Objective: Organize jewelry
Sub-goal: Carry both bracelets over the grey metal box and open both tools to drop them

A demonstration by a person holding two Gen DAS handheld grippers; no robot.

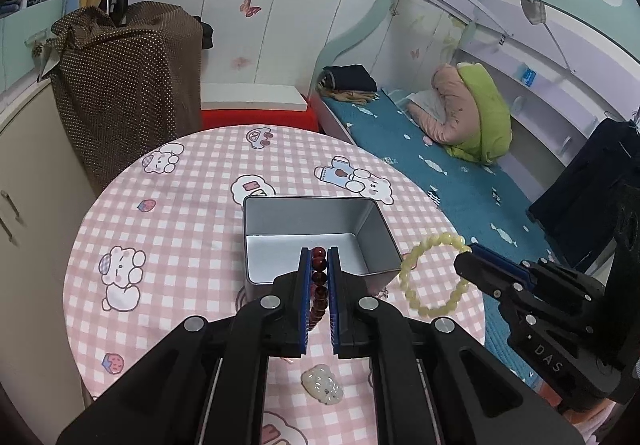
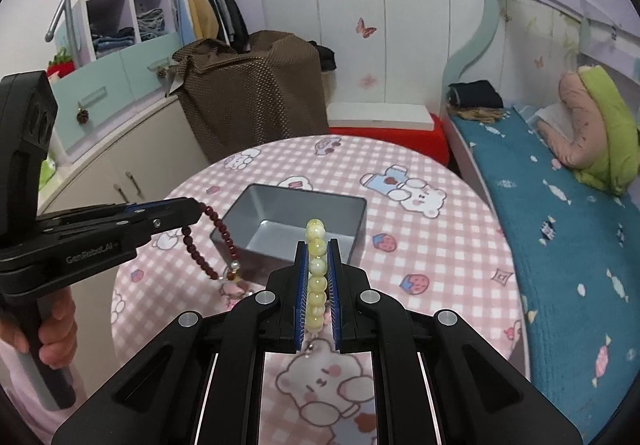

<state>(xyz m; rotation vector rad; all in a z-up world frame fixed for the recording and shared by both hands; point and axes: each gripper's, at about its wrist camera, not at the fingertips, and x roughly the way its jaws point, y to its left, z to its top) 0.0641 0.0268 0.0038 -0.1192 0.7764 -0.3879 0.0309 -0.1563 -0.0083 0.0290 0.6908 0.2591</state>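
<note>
The left gripper is clamped on a dark red bead bracelet; the round, glossy beads run in a line between its blue-lined jaws, and in the right wrist view the rest of the loop hangs free below the fingertips, ending in a pale bead and an amber one. The right gripper is closed on a pale yellow bead bracelet, whose translucent, milky beads stand in a row between its jaws; seen from the left wrist, this loop hangs open in the air off the table's right edge. Both bracelets are held above the table, clear of its surface.

On the table's near edge, under the left gripper, lies a whitish carved pendant. Beyond the grippers, around the middle of the table, stands an open grey metal tin, rectangular, with nothing visible inside. A hand grips the left gripper's handle.

The round table wears a pink checked cloth printed with cartoon bears and strawberries. Behind it stand a brown dotted cloth cover over some furniture, a red stool with a white board on it, and white wall panels with butterfly stickers. At the right is a bed with a blue sheet and a pink and green quilt.
</note>
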